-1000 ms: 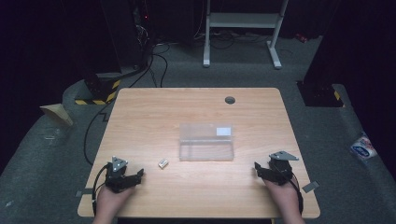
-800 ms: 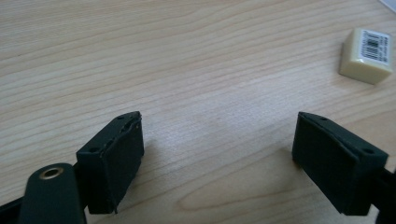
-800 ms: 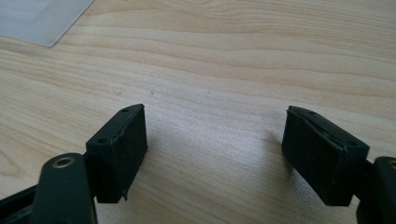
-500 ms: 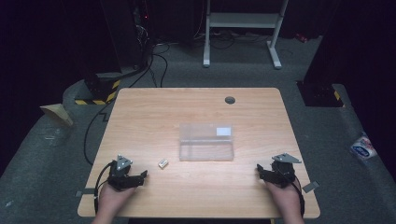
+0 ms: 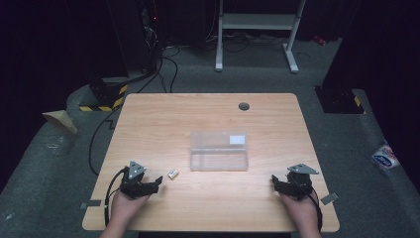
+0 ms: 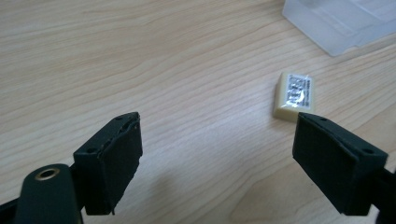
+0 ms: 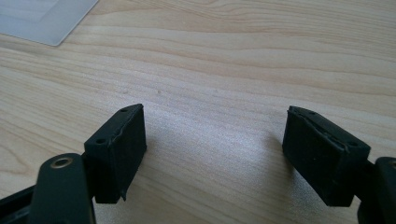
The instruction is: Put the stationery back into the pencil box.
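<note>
Left tool (image 6: 217, 154) gapes before small cream eraser (image 6: 294, 95), label upward.

The left hand-held gripper (image 6: 217, 163) points along the wooden table (image 6: 140, 60) with its two black jaws standing wide apart and nothing but bare wood between them. A small cream block (image 6: 293, 95) with a shiny printed label lies flat on the table just beyond the right-hand jaw, close to its tip but apart from it. Farther off, at the top right corner, sits the corner of a clear plastic box (image 6: 336, 23), well apart from the block.
</note>
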A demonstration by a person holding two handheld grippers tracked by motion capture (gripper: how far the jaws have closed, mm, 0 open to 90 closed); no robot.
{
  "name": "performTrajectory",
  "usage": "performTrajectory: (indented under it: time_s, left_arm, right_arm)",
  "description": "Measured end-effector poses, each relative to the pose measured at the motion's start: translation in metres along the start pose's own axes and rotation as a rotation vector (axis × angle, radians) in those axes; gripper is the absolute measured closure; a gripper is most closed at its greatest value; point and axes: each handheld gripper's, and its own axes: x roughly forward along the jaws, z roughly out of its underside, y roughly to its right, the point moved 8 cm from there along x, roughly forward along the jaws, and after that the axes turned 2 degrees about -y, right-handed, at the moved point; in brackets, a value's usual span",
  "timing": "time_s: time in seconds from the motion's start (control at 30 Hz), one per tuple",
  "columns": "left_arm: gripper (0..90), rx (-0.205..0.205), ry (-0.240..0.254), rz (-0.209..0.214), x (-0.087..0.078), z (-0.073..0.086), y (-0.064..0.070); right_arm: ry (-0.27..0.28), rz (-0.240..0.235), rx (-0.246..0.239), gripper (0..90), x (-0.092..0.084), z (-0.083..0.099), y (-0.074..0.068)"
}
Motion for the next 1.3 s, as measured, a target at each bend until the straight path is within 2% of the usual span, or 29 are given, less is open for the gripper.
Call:
performTrajectory:
  time_s: [0.07,0.17,0.27,0.33,0.43,0.67,0.9,1.07,1.2,1.3]
  left_arm:
    - [17.0,0.000,0.002,0.008,0.002,-0.001,0.002]
    - [17.3,0.021,-0.003,0.038,0.010,-0.004,0.012]
    - [18.1,0.043,-0.010,0.047,0.010,-0.004,0.017]
    - [18.8,0.041,-0.007,0.053,0.010,-0.004,0.020]
    - [22.8,0.056,-0.004,0.070,0.005,-0.002,0.030]
    - [32.4,0.085,-0.007,0.087,0.012,-0.003,0.041]
    - [40.3,0.123,-0.007,0.079,0.021,-0.010,0.046]
    - [43.9,0.107,-0.001,0.084,0.024,-0.013,0.047]
    - [48.9,0.074,0.010,0.092,0.027,-0.016,0.048]
    - [53.6,0.067,0.004,0.088,0.031,-0.017,0.048]
  right_arm:
    - [0.001,0.001,-0.004,21.5,0.000,0.000,0.000]
    - [0.000,0.000,0.001,21.4,0.000,0.000,0.000]
    - [0.001,0.000,0.002,21.4,0.000,0.000,0.000]
    - [0.001,0.001,0.004,21.4,0.000,0.000,0.000]
    - [0.001,0.003,0.005,21.6,0.000,0.000,0.000]
    - [0.001,0.000,0.005,22.1,0.002,-0.002,0.000]
    - [0.003,-0.001,0.002,22.6,0.002,-0.002,0.000]
    - [0.004,-0.006,-0.002,23.2,0.000,-0.001,-0.001]
    - [0.003,-0.008,-0.005,23.2,0.000,0.000,-0.001]
    - [0.002,-0.009,-0.006,23.2,0.000,0.000,-0.001]
